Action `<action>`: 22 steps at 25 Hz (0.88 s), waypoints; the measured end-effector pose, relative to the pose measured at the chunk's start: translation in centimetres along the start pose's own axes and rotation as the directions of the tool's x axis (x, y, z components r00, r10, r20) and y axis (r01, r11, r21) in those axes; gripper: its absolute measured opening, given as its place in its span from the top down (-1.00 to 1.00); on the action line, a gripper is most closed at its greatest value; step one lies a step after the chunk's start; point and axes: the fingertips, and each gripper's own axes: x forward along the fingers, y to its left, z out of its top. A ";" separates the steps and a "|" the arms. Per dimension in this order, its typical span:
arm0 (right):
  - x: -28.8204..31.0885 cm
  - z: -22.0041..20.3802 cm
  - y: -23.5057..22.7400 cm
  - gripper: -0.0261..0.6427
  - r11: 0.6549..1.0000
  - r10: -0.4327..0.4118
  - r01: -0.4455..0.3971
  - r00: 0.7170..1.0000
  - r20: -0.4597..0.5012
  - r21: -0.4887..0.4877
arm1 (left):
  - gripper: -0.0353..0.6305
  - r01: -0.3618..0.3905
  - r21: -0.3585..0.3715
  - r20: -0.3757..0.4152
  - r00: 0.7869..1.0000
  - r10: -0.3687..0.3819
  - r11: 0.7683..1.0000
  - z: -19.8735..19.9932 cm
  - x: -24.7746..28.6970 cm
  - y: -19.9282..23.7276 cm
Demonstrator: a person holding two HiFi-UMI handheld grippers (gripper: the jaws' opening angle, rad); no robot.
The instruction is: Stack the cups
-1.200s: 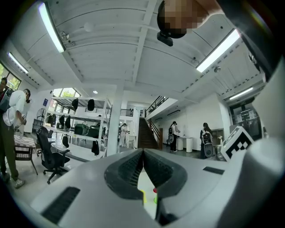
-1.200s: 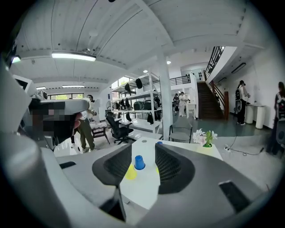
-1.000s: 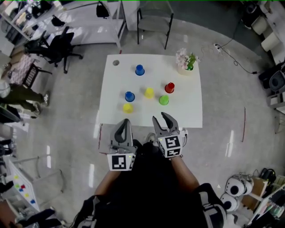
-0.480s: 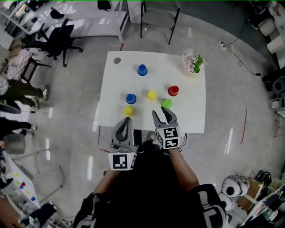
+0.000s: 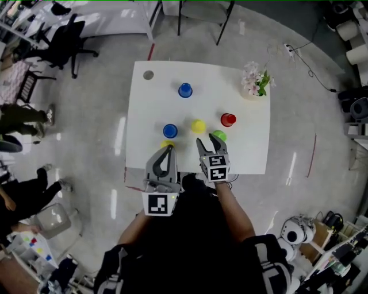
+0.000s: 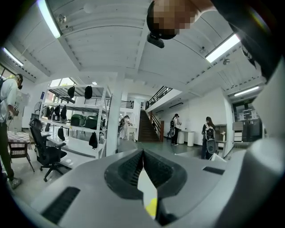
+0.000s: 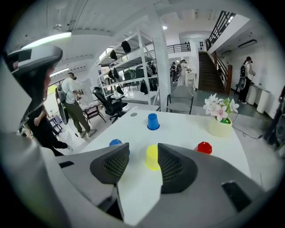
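Several cups stand upside down on the white table (image 5: 253, 155): a blue cup (image 5: 185, 90) at the back, a second blue cup (image 5: 170, 131), a yellow cup (image 5: 198, 126), a red cup (image 5: 228, 119) and a green cup (image 5: 219, 136). Another yellow cup (image 5: 165, 143) is half hidden by my left gripper (image 5: 168, 149), which hangs over the near edge with its jaws together and nothing held. My right gripper (image 5: 211, 143) is just short of the green cup, its jaws opening and empty. In the right gripper view, the yellow cup (image 7: 152, 156) shows beyond the gap of the right gripper (image 7: 143, 156).
A pot of flowers (image 5: 255, 83) stands at the table's back right corner. A round hole (image 5: 148, 75) marks the back left corner. A chair (image 5: 198, 17) stands behind the table. People (image 5: 23, 115) and office chairs are off to the left.
Both grippers have moved forward from in front of the table to its near edge. The right one has come up beside the green cup, the left one over the near yellow cup.
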 end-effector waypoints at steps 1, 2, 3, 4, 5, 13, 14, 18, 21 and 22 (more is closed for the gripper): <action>1.0 -0.3 -0.2 0.27 1.000 -0.008 0.008 1.000 -0.017 0.011 | 0.83 0.002 -0.012 -0.014 1.000 -0.002 1.000 -0.4 0.6 0.4; 1.9 -0.6 -0.5 0.27 1.000 -0.016 0.017 0.999 -0.032 0.022 | 0.83 0.006 -0.021 -0.029 1.000 -0.006 1.000 -0.8 1.1 0.7; 2.8 -0.9 -0.9 0.26 0.999 -0.024 0.025 0.999 -0.047 0.033 | 0.83 0.012 -0.023 -0.039 0.999 -0.013 1.000 -1.1 1.7 0.9; 3.6 -1.1 -1.1 0.25 0.998 -0.030 0.032 0.998 -0.061 0.044 | 0.83 0.020 -0.020 -0.041 0.999 -0.021 1.000 -1.3 2.2 1.1; 4.4 -1.4 -1.4 0.21 0.998 -0.033 0.037 0.997 -0.075 0.054 | 0.83 0.026 -0.018 -0.041 0.999 -0.027 0.999 -1.5 2.8 1.3; 8.0 -2.7 -2.8 0.17 0.993 -0.071 0.085 0.983 -0.167 0.081 | 0.83 0.036 -0.044 -0.082 0.996 -0.039 0.998 -2.7 5.5 3.1; 8.4 -2.7 -2.9 0.17 0.992 -0.077 0.093 0.981 -0.177 0.083 | 0.83 0.037 -0.046 -0.087 0.995 -0.041 0.998 -2.8 5.7 3.3; 9.3 -3.3 -3.0 0.16 0.991 -0.085 0.105 0.975 -0.206 0.087 | 0.83 0.040 -0.053 -0.100 0.994 -0.045 0.998 -3.3 6.3 3.8; 10.1 -3.8 -3.2 0.15 0.990 -0.086 0.106 0.975 -0.206 0.090 | 0.83 0.046 -0.053 -0.110 0.993 -0.051 0.998 -3.6 6.6 3.8; 10.4 -3.9 -3.2 0.15 0.990 -0.085 0.106 0.974 -0.209 0.089 | 0.83 0.045 -0.055 -0.115 0.992 -0.051 0.997 -3.7 6.6 3.9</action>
